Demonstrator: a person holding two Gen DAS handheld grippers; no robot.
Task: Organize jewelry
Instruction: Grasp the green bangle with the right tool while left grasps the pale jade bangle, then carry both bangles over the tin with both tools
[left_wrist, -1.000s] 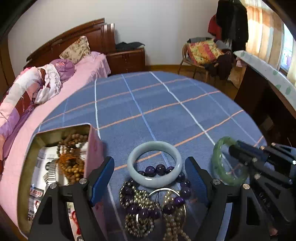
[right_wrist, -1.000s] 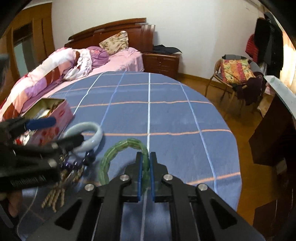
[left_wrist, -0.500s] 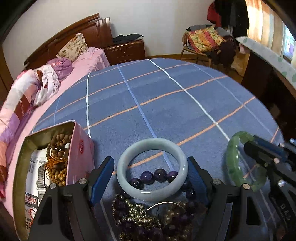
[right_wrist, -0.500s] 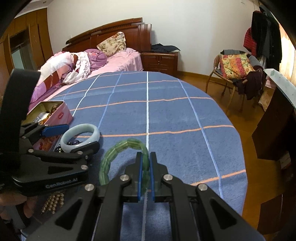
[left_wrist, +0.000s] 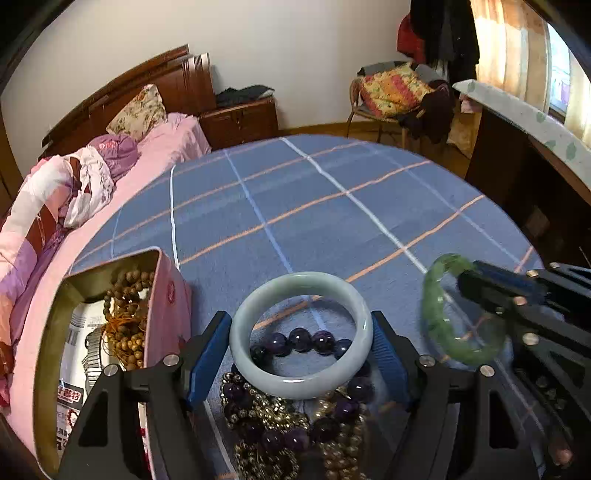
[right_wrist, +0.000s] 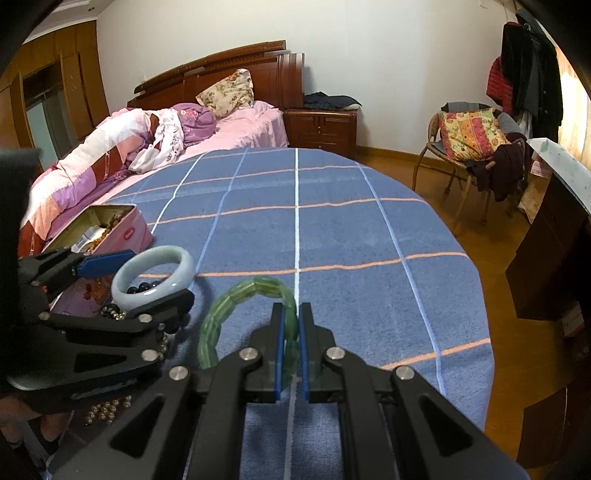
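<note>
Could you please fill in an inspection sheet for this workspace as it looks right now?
Surface: blue checked cloth covering the table.
Job's things: pale bangle between the left gripper's blue pads, whether they press on it I cannot tell; green bracelet pinched by the right gripper; purple and metallic bead strands heaped below the bangle; open pink tin holding wooden beads.
Clutter: printed papers inside the tin.
Grippers: left gripper spread around the bangle; right gripper shut on the bracelet.
Cables: nothing seen.
Surroundings: bed, nightstand, chair piled with clothes.
</note>
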